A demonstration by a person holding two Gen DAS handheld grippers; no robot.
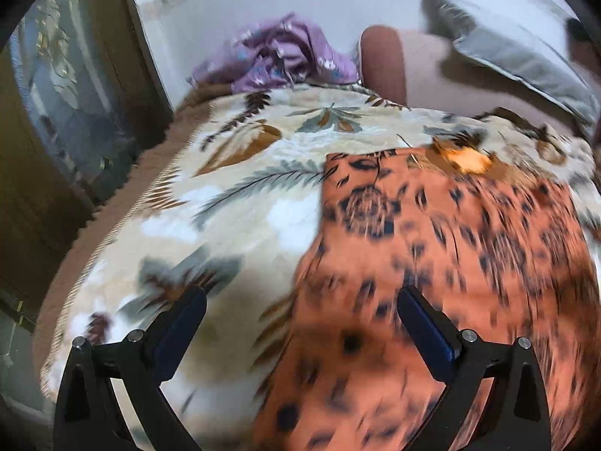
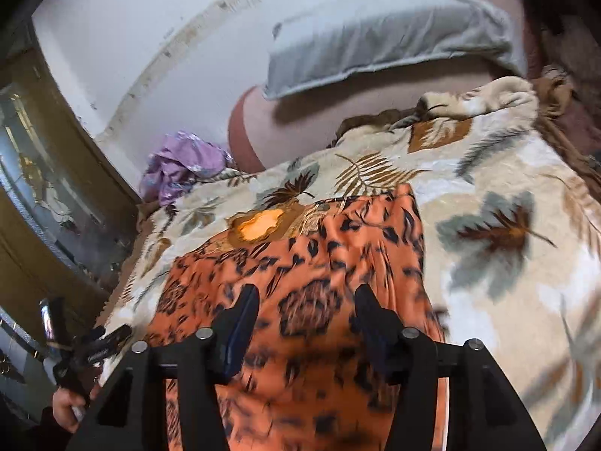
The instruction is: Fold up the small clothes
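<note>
While both claws hover angled down, left claw [image 1: 300, 323] wide open, right claw [image 2: 306, 319] half-open, both empty, silky orange leopard-print garment [image 1: 432, 248] lies flat on fuzzy leaf-print blanket [image 1: 233, 158].

The cream leaf-printed fleece blanket [image 1: 240, 158] lies bare left of the flat orange black-spotted garment [image 1: 450, 248], and again to its right, wide room on both sides for a gripper to pass. Beyond, a crumpled purple floral cloth [image 1: 278, 56] blocks the far left corner, a grey pillow [image 2: 383, 37] the far right. The dark wooden glass-fronted cabinet [image 1: 71, 105] walls the left edge.
</note>
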